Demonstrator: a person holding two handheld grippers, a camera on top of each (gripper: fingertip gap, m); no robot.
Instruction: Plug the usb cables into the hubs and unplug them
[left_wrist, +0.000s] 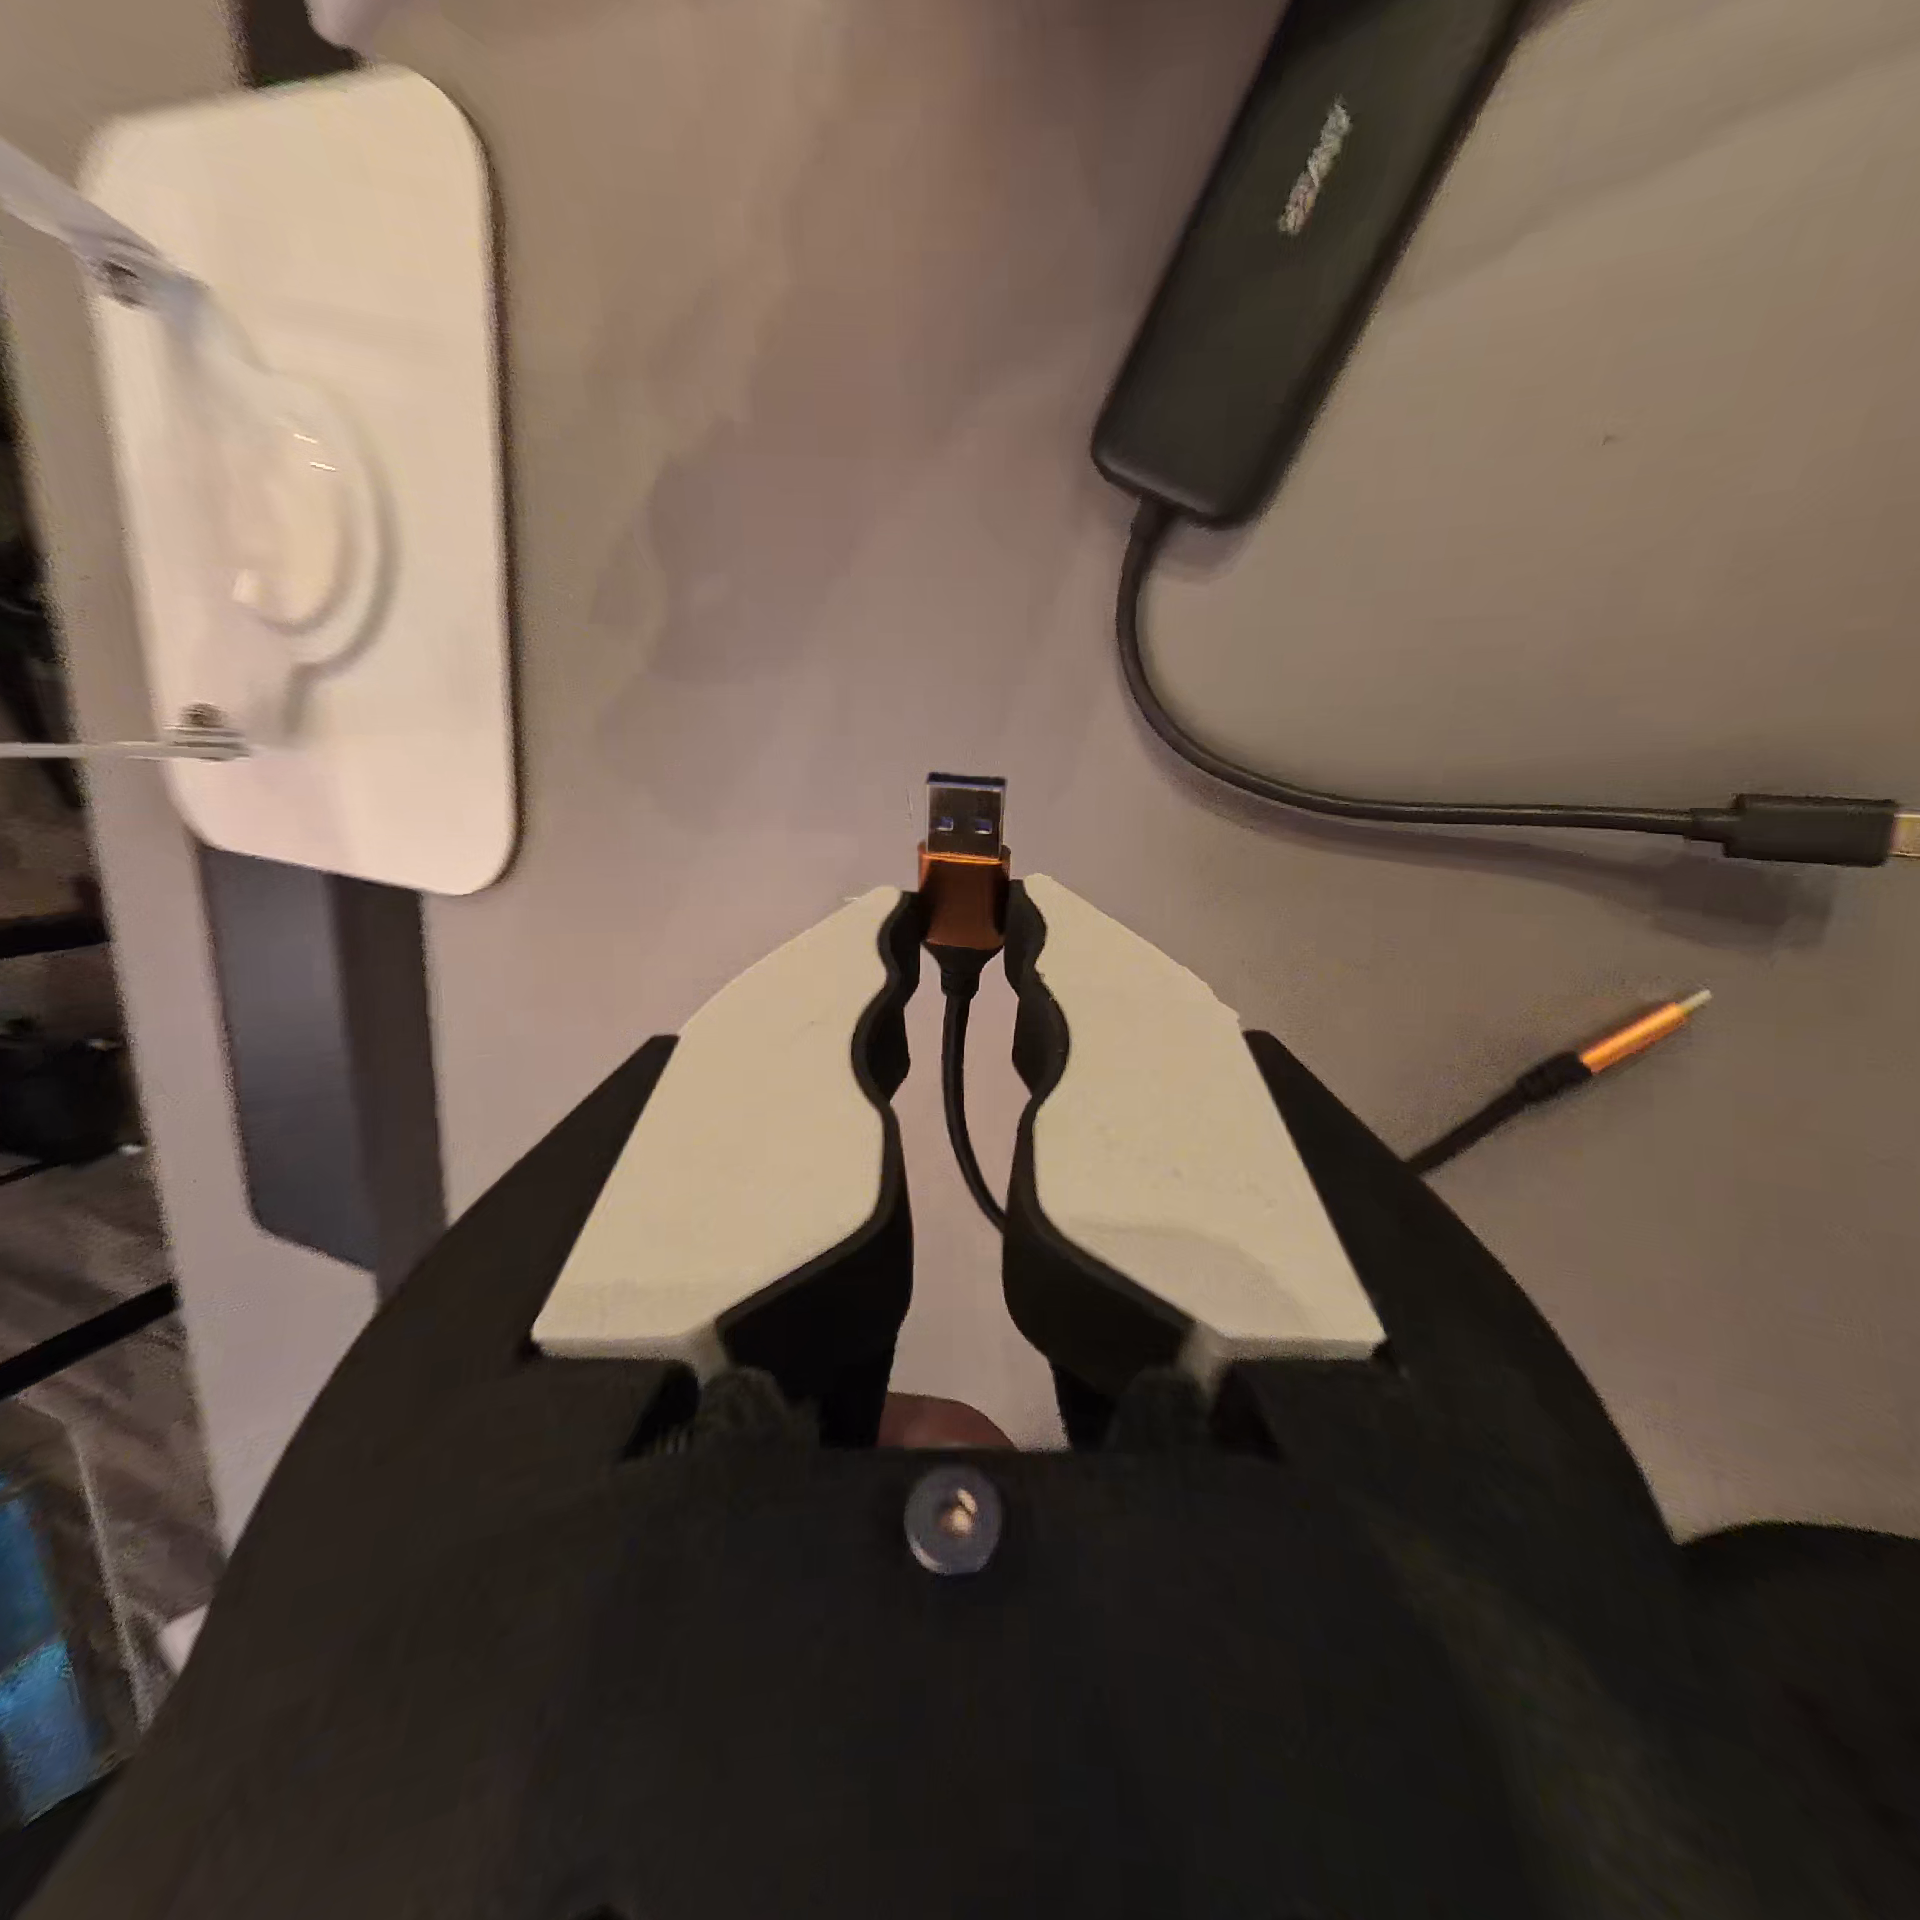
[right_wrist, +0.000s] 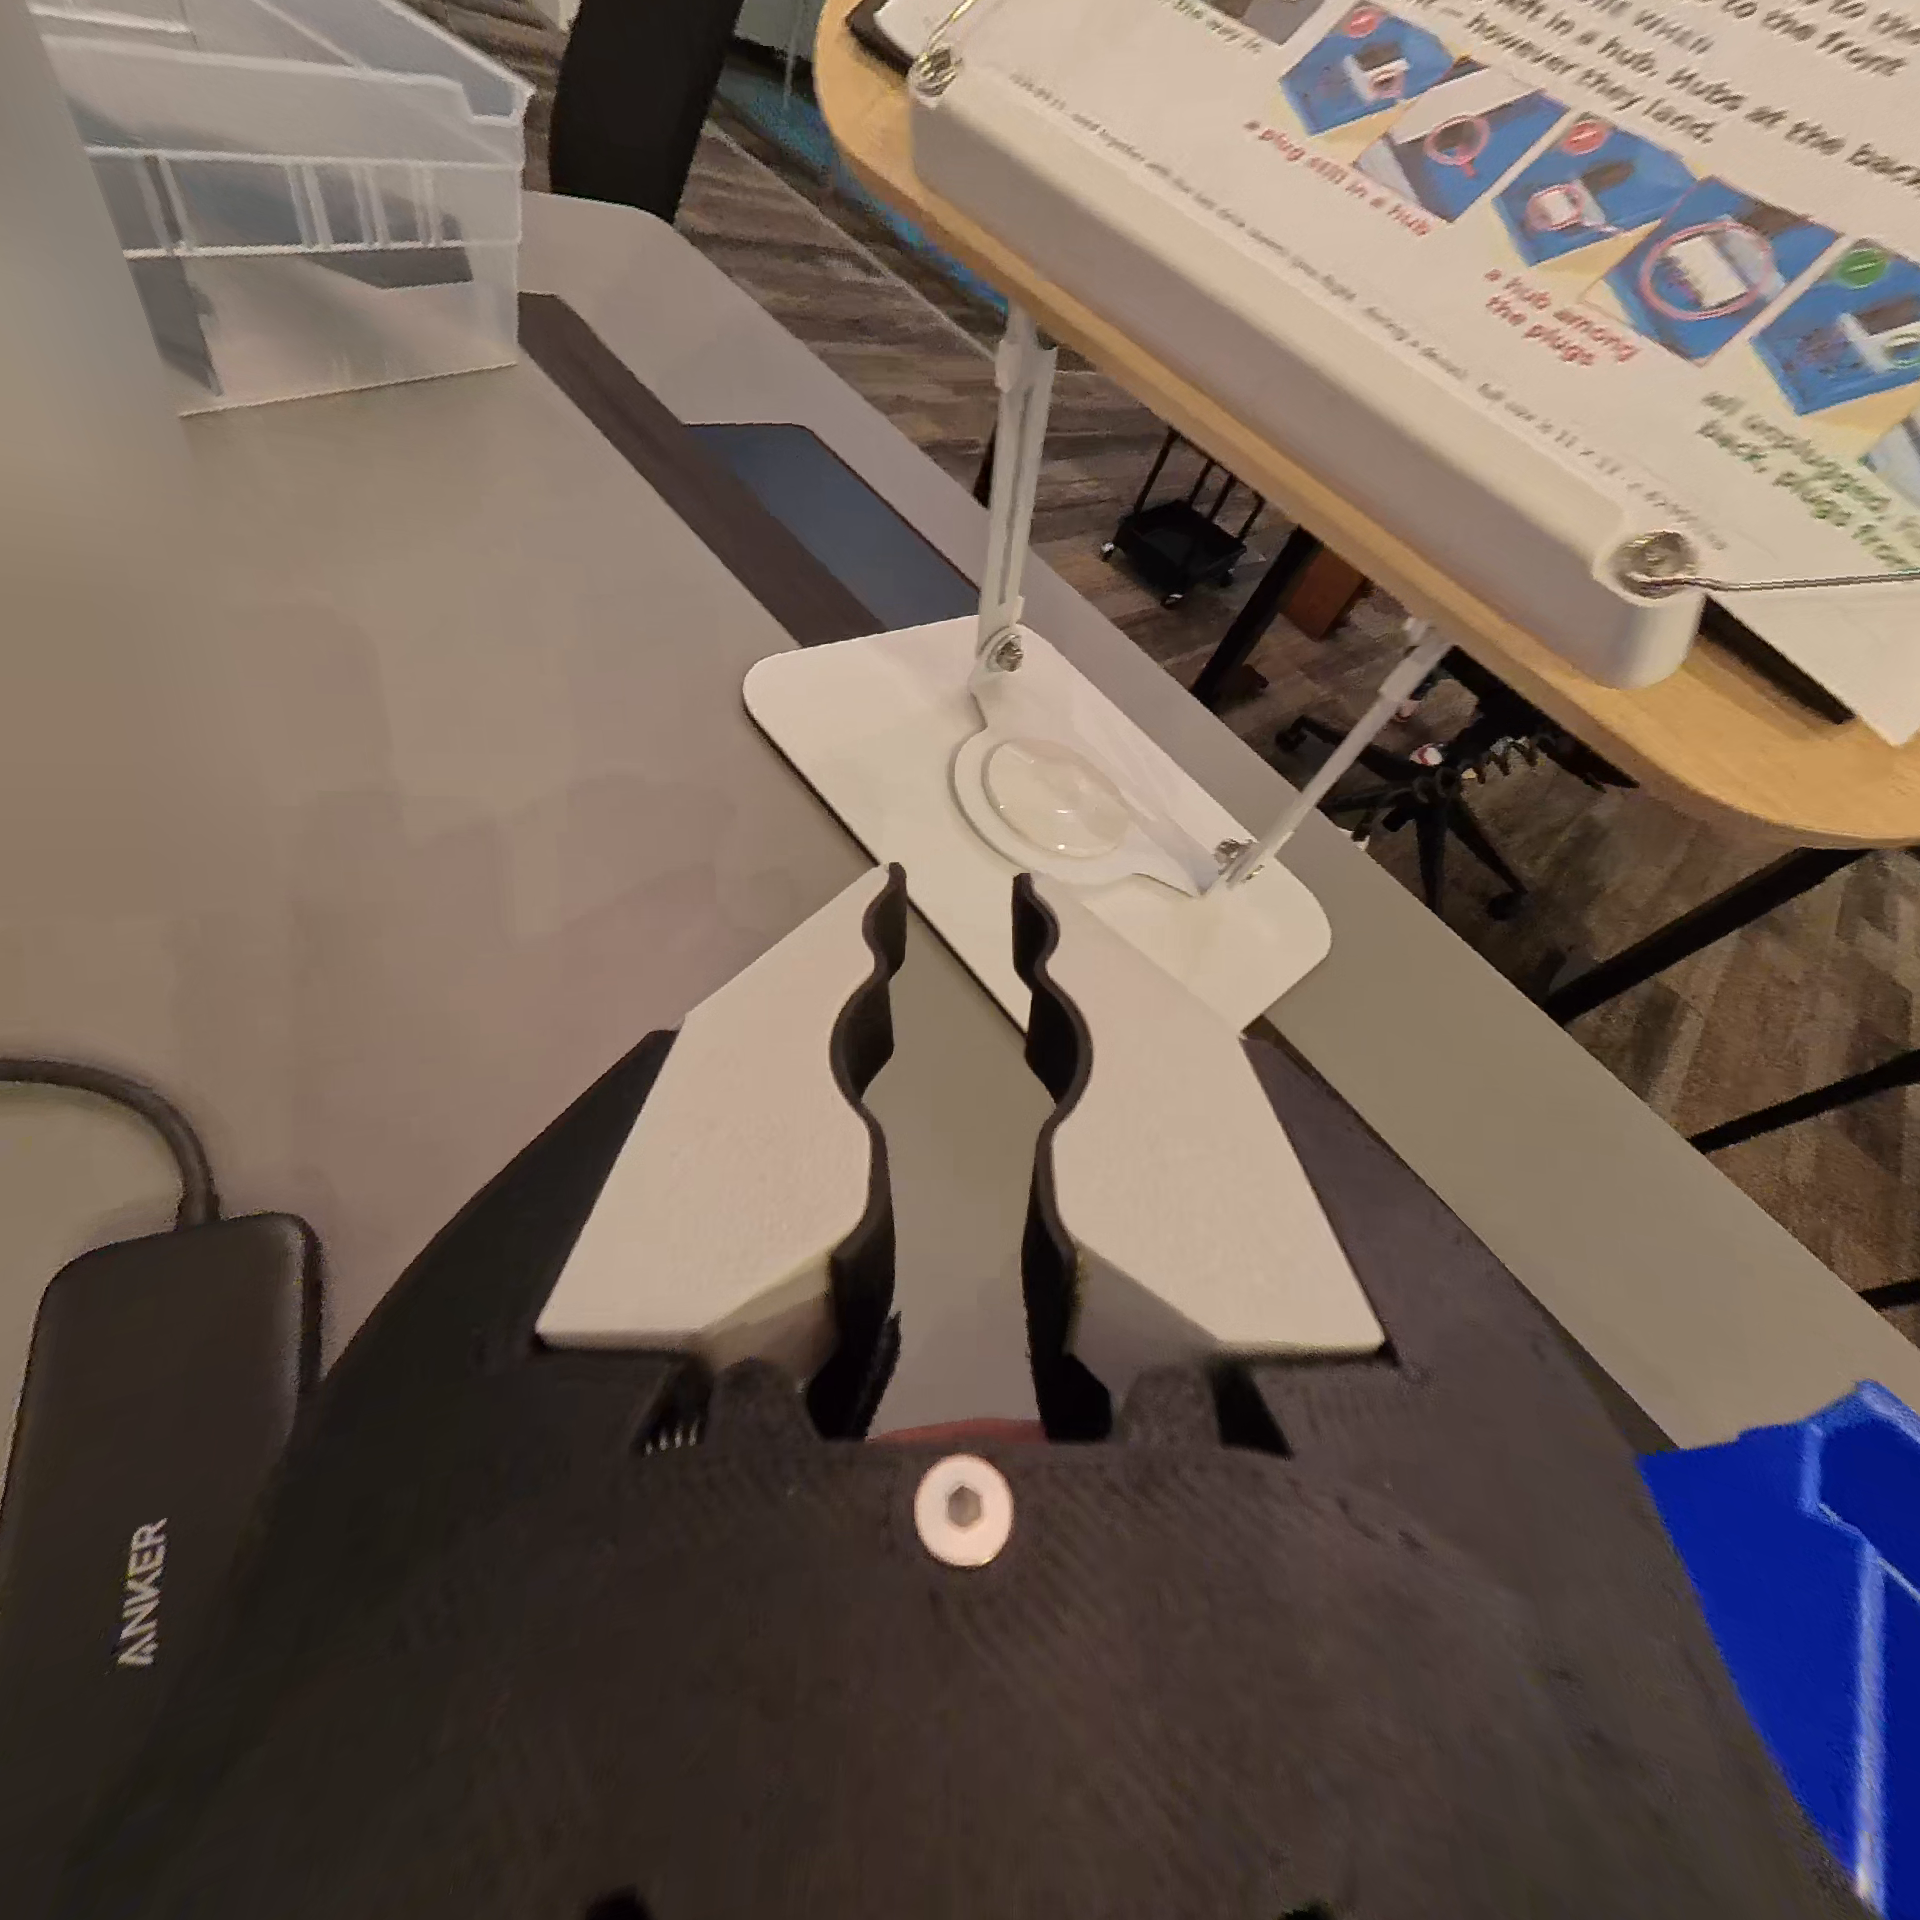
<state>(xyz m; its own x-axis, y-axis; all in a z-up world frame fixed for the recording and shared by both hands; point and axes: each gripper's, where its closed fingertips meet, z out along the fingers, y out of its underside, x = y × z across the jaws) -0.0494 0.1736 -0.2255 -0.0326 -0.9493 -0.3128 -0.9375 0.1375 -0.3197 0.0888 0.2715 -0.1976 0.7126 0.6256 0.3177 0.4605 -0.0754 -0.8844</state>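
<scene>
Left gripper clamps the orange USB plug; right gripper hangs released, near a clear bin.

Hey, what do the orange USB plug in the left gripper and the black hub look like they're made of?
USB plug: silvery bare metal tip, and an orange sleeve with a satin sheen, probably anodised aluminium. The left gripper has its jaws shut on the sleeve. Black hub: matte dark casing with soft rounded edges, likely plastic, though coated metal can't be ruled out.
</scene>
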